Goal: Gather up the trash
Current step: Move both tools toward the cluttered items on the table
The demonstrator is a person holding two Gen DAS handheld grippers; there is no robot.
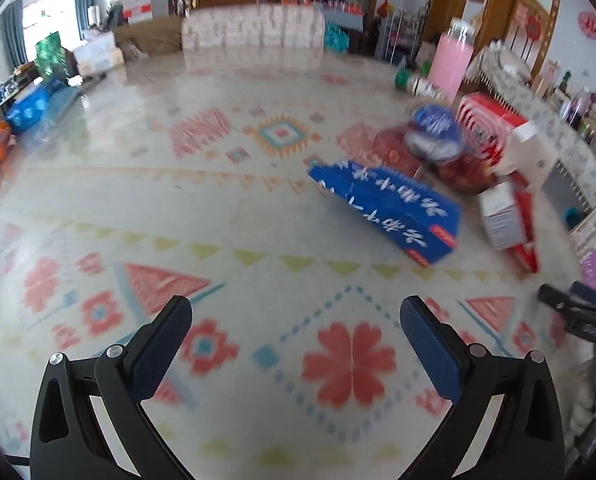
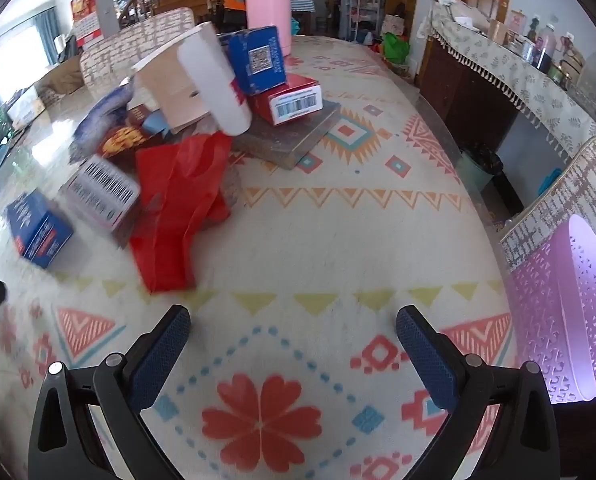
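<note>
A heap of trash lies on the patterned tablecloth (image 2: 318,240): a long blue box (image 1: 386,210), a red plastic bag (image 2: 178,208), a white barcode box (image 2: 102,192), a small blue box (image 2: 38,230), a white cup (image 2: 214,84) and a red barcode box (image 2: 290,100). A purple perforated basket (image 2: 566,304) stands at the table's right edge. My left gripper (image 1: 296,344) is open and empty, short of the blue box. My right gripper (image 2: 294,344) is open and empty, in front of the red bag, with the basket to its right.
A pink thermos (image 2: 268,4) stands behind the heap. A small bottle with a green cap (image 1: 416,84) lies near it. A sideboard with a leaf-pattern cloth (image 2: 518,76) runs along the right. Chairs (image 2: 138,40) stand at the far end of the table.
</note>
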